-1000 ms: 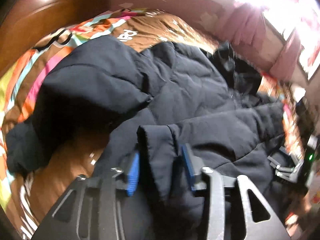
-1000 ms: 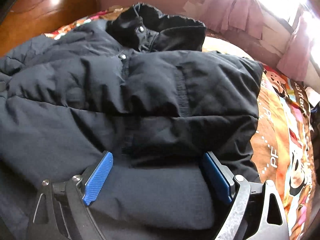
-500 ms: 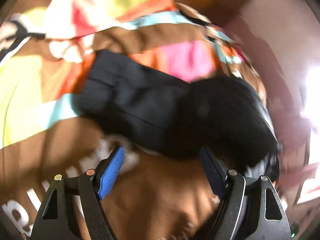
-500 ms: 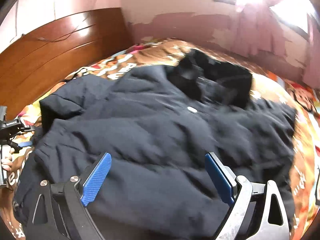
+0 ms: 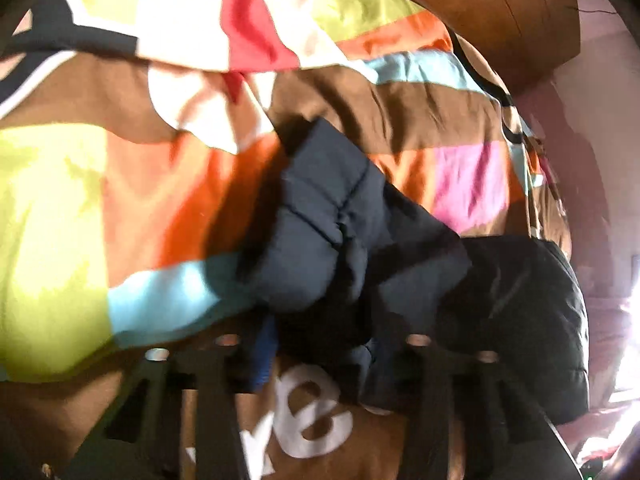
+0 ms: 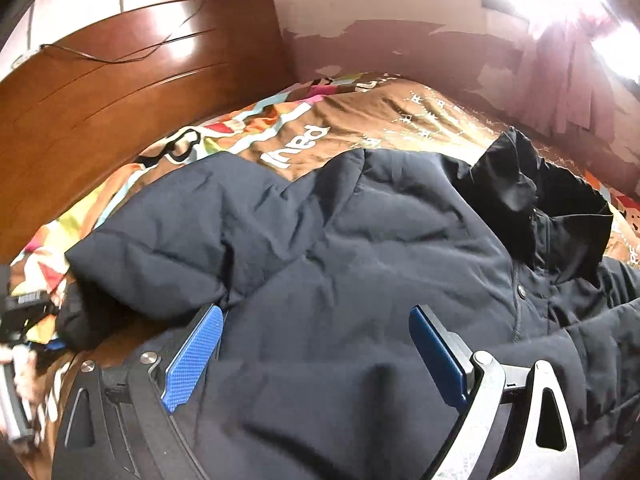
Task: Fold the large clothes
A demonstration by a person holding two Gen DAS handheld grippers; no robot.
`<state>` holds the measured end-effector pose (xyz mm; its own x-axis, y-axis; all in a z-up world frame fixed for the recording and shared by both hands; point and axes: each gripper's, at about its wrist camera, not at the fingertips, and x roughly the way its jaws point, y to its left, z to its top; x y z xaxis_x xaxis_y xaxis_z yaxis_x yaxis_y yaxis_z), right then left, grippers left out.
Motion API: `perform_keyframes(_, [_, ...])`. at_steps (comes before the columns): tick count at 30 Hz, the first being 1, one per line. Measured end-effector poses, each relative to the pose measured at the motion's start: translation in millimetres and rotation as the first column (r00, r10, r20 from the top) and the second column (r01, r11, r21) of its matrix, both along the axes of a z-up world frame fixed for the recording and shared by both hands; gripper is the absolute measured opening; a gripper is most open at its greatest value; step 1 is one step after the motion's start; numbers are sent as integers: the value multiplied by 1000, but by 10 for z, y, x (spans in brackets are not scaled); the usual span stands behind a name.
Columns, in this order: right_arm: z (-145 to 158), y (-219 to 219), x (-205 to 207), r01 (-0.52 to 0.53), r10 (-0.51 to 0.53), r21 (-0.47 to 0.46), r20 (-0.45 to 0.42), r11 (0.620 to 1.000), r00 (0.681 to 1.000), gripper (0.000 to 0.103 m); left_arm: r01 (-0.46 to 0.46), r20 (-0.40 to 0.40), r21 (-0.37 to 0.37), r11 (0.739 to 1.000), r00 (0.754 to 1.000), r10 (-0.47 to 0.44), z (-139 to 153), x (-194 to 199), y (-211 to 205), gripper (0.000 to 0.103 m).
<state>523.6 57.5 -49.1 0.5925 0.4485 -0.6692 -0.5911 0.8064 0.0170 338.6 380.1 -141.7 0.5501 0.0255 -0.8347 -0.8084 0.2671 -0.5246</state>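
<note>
A dark navy puffer jacket (image 6: 360, 248) lies spread on the bed, its black collar (image 6: 532, 208) at the far right. One sleeve (image 5: 320, 220) stretches away over the colourful bedspread in the left wrist view. My left gripper (image 5: 320, 356) is closed around the near part of that sleeve, fabric bunched between its blue pads. It also shows at the left edge of the right wrist view (image 6: 24, 320), by the sleeve end. My right gripper (image 6: 316, 356) is open, its blue pads (image 6: 192, 360) wide apart over the jacket body.
A colourful patterned bedspread (image 5: 100, 184) covers the bed. A wooden headboard (image 6: 100, 92) stands behind it, with a cable hanging over it. A pink peeling wall (image 6: 420, 44) and a bright curtained window (image 6: 568, 8) lie at the far right.
My left gripper has closed on the sleeve, which it only hovered over before. My right gripper stays open and has shifted a little closer over the jacket.
</note>
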Motion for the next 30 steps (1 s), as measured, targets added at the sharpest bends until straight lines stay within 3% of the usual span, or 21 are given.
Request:
perform_keyframes(4, [-267, 130, 241, 15, -19, -55, -79, 998, 997, 94, 42, 7, 119, 992, 999, -43, 164, 5, -8, 18])
perform_keyframes(9, [-432, 154, 307, 6, -13, -75, -91, 997, 996, 98, 67, 36, 355, 932, 996, -85, 646, 99, -100, 15])
perform_keyframes(12, [-469, 188, 275, 2, -10, -98, -73, 995, 997, 100, 57, 85, 474, 878, 990, -110, 1015, 133, -162, 14])
perform_keyframes(15, [-350, 53, 177, -16, 15, -13, -50, 1000, 999, 100, 69, 136, 583, 809, 974, -181, 1439, 134, -280, 14])
perform_keyframes(18, [-126, -222, 61, -24, 26, 103, -17, 994, 1000, 100, 114, 145, 716, 689, 941, -306, 1892, 208, -572, 14])
perform_keyframes(21, [75, -489, -37, -36, 37, 141, -4, 989, 999, 100, 161, 140, 798, 581, 888, -437, 2213, 306, -936, 14])
perform_keyframes(22, [130, -590, -70, -37, 36, 140, 7, 989, 999, 100, 169, 140, 813, 557, 872, -469, 2269, 373, -1037, 13])
perform_keyframes(24, [224, -824, -153, -31, 28, 137, 27, 990, 999, 100, 192, 140, 849, 492, 816, -561, 2451, 436, -1368, 13])
perform_keyframes(25, [268, -969, -175, -19, 16, 134, 30, 991, 999, 100, 202, 141, 857, 473, 792, -593, 2502, 456, -1487, 13])
perform_keyframes(27, [308, -1197, -202, 14, -16, 134, 18, 991, 1000, 100, 238, 137, 871, 429, 721, -679, 2618, 544, -1842, 13])
perform_keyframes(28, [313, -1260, -187, 25, -26, 135, 8, 990, 1000, 100, 246, 139, 874, 418, 699, -702, 2649, 564, -1963, 13])
perform_keyframes(30, [312, -1511, -208, 56, -53, 145, -21, 988, 998, 100, 273, 148, 877, 394, 627, -764, 2691, 644, -2307, 12])
